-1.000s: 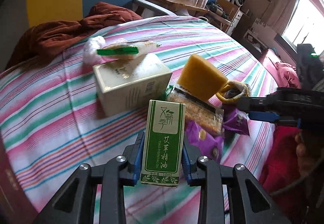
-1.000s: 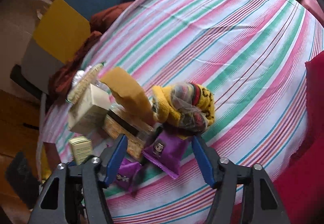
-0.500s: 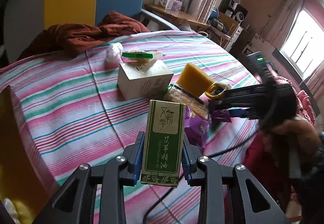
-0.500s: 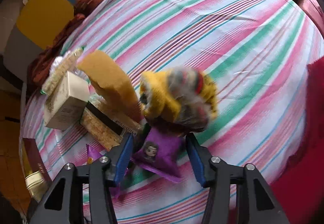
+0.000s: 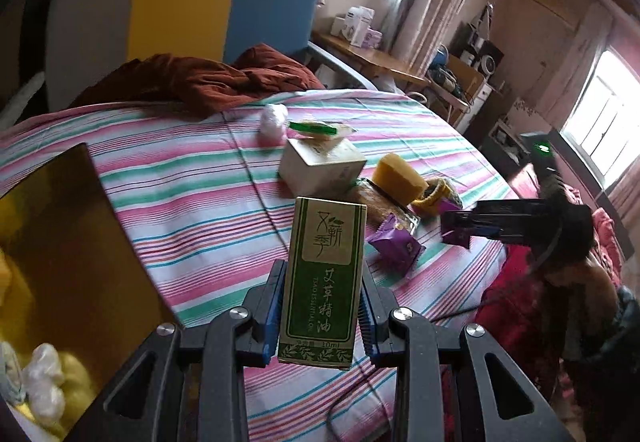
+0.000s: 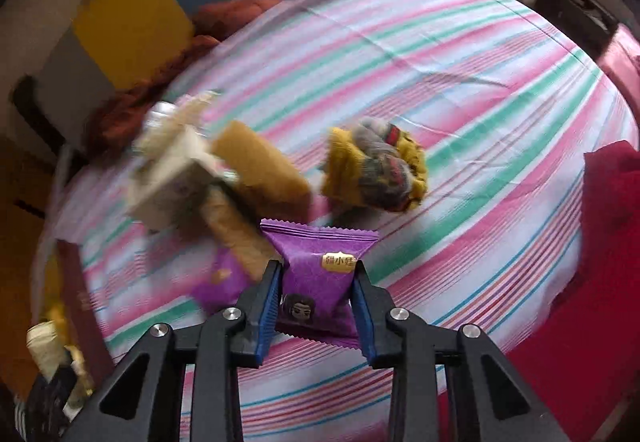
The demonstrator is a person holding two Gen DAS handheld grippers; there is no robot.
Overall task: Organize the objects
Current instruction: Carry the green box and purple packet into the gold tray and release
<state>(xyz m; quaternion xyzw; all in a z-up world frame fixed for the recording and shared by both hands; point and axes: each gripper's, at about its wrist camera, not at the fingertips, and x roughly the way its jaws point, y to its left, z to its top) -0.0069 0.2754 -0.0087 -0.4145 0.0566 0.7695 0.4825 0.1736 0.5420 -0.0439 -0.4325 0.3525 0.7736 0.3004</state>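
Gripping, left gripper (image 5: 320,316): jaws clamped on an upright green essential-oil box (image 5: 323,278), held above the striped bed (image 5: 192,202).
Right gripper (image 6: 316,308): jaws, just closing, pinch a purple snack packet (image 6: 318,274) over the bed.

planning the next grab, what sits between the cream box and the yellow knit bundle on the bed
In the right wrist view, the tan sponge block lies between the cream box and the yellow knit bundle.

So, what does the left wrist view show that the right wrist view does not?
Only the left wrist view: the tall green essential-oil carton held in the left gripper.

Only the right wrist view: the printed face of the purple foil snack packet clamped in the right gripper.

Both: the striped pink-and-green bedsheet, the yellow sponge block and the cream cardboard box.
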